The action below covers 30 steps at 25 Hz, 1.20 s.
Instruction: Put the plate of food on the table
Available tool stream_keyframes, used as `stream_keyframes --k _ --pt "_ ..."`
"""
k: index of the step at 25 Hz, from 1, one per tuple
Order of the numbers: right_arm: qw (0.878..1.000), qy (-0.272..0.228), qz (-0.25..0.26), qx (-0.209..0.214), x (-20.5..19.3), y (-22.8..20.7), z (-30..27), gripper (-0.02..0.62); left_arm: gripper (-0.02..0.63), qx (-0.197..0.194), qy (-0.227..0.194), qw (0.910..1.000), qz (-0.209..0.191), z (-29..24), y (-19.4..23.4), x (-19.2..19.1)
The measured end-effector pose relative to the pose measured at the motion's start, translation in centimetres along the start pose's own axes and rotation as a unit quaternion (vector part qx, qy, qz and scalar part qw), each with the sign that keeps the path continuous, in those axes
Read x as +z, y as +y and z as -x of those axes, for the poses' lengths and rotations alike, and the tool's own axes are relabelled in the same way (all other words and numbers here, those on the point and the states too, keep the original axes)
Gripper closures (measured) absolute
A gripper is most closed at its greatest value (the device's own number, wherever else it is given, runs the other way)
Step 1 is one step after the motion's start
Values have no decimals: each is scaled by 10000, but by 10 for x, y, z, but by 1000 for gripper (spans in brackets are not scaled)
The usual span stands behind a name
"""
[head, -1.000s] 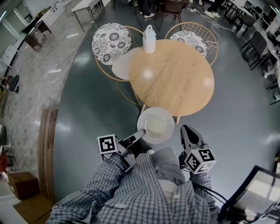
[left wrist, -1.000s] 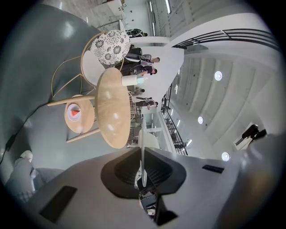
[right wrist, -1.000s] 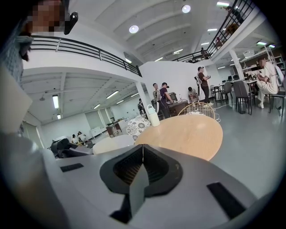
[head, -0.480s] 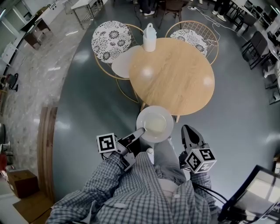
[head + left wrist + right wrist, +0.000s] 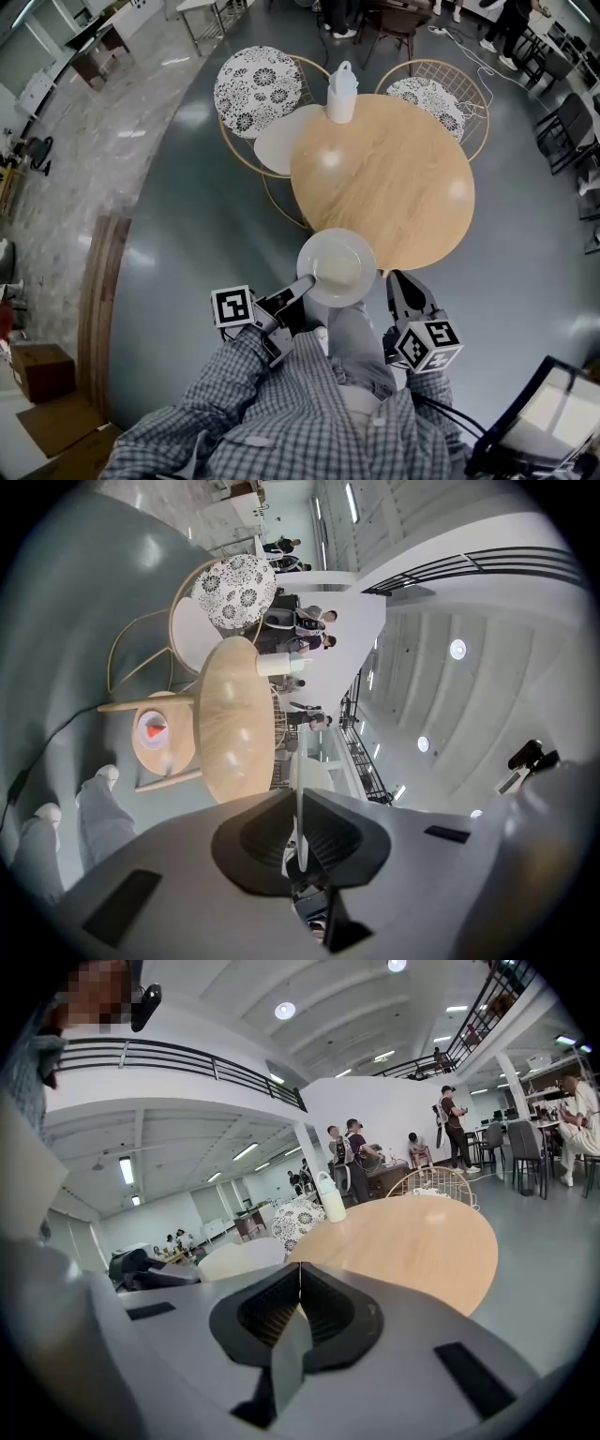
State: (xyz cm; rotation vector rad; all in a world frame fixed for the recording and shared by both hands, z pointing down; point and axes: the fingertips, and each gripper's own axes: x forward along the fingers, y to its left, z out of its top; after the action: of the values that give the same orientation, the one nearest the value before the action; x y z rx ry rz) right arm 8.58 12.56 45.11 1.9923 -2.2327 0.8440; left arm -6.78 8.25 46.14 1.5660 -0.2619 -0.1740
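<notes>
Plate (image 5: 362, 246) is at the near edge of the table (image 5: 384, 178), overlapping the rim in head view. Left gripper (image 5: 305, 281) is clamped on the plate's near-left rim. In the left gripper view the plate (image 5: 298, 771) shows only as a thin white edge between the jaws of the left gripper (image 5: 298, 797). Right gripper (image 5: 401, 279) is just off the table's near edge, beside the plate and not touching it. Its jaws are together with nothing between them (image 5: 300, 1269).

Food (image 5: 339, 269) is a pale patch, kind unclear, and is not visible in either gripper view. Table legs are mostly hidden under the top.

Counts:
- 1 plate, 1 table, 2 grippers
- 1 white bottle (image 5: 342, 94), on the table's far edge
- 2 patterned chairs (image 5: 258, 89) (image 5: 427, 94), behind the table
- 1 plain white seat (image 5: 284, 139), at the table's far-left side
</notes>
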Motion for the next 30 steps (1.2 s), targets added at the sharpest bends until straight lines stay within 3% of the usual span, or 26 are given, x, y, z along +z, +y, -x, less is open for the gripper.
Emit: stream_keyframes --k 6,15,21,27,30 --pt "9995 31 -195 246 19 -9 -24 588 584 9 -185 9998 76 -20 1 18" --pt "9966 358 -23 747 43 -17 -59 584 584 3 -546 9984 143 -49 -1 49" --pt "9912 591 -283 1152 54 -15 -82 513 584 22 -745 9971 132 -61 -5 68" --pt "9812 994 -864 1407 55 -14 -106 506 584 10 -934 9956 111 -66 -7 82" --pt "9818 1121 -543 1432 56 -14 -117 506 584 24 -1032 9945 151 -68 -6 89"
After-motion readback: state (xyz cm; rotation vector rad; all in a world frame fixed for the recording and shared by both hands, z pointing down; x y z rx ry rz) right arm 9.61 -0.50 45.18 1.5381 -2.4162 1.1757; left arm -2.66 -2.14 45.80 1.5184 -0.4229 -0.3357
